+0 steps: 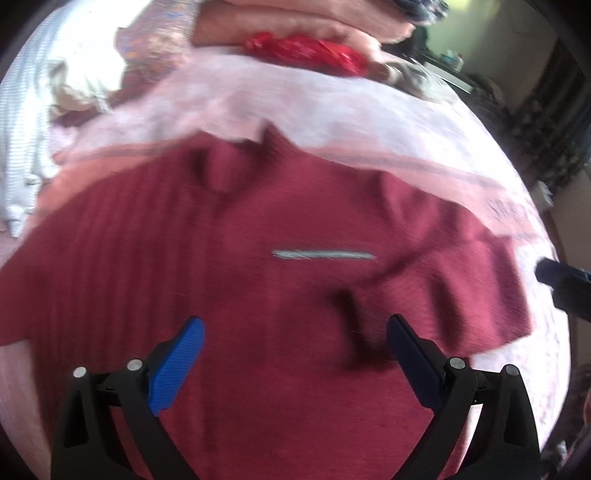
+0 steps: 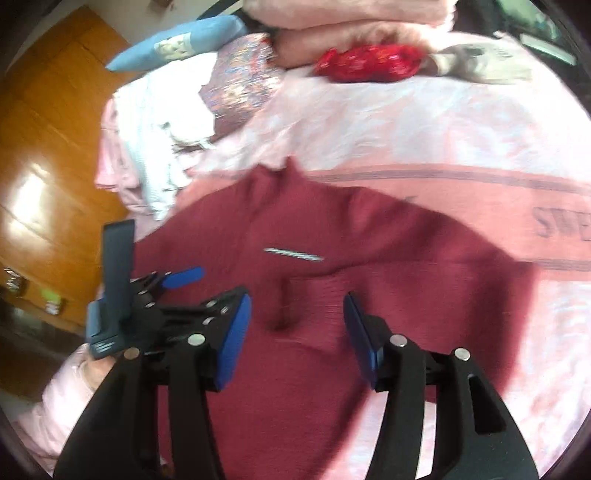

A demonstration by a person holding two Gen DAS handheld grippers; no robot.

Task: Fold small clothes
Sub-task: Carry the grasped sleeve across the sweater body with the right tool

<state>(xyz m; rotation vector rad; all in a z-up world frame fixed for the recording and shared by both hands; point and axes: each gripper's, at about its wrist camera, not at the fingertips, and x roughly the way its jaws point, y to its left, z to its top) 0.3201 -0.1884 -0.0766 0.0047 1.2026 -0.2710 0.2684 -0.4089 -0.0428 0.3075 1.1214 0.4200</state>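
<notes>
A dark red knit shirt with a collar and a small silver bar on its chest lies spread flat on a pink bedsheet. It also shows in the right wrist view. My left gripper is open and empty, hovering over the lower middle of the shirt. My right gripper is open and empty above the shirt's body, near a crease. The left gripper also shows in the right wrist view, at the shirt's left edge.
A pile of white and pale pink clothes lies at the bed's left edge. Folded pink blankets, a red crumpled item, a patterned cushion and a blue pillow sit at the back. A wooden floor lies left.
</notes>
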